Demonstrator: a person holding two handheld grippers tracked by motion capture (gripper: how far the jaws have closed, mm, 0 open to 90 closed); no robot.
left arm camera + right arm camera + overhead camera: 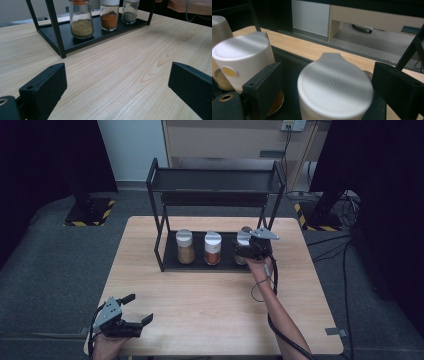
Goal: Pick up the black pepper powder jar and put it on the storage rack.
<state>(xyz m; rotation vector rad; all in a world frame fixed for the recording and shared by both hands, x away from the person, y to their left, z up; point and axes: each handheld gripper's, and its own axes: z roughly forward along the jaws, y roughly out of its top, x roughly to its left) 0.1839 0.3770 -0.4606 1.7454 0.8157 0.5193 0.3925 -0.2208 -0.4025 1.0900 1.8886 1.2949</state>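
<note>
Right jar (242, 240) mostly hidden behind right claw (248, 251), middle jar's lid (109, 2) cut off by top edge

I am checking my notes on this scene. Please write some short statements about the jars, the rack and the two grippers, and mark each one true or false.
1. Three spice jars stand on the lower shelf of the black rack. True.
2. The right gripper has its jaws on either side of the rightmost jar. True; gaps show on both sides, so it is not clamped.
3. The left gripper holds a jar. False; it is open over bare table.
4. The middle jar holds green powder. False; it is orange.
5. The rack's top shelf carries jars. False; it looks bare.
</note>
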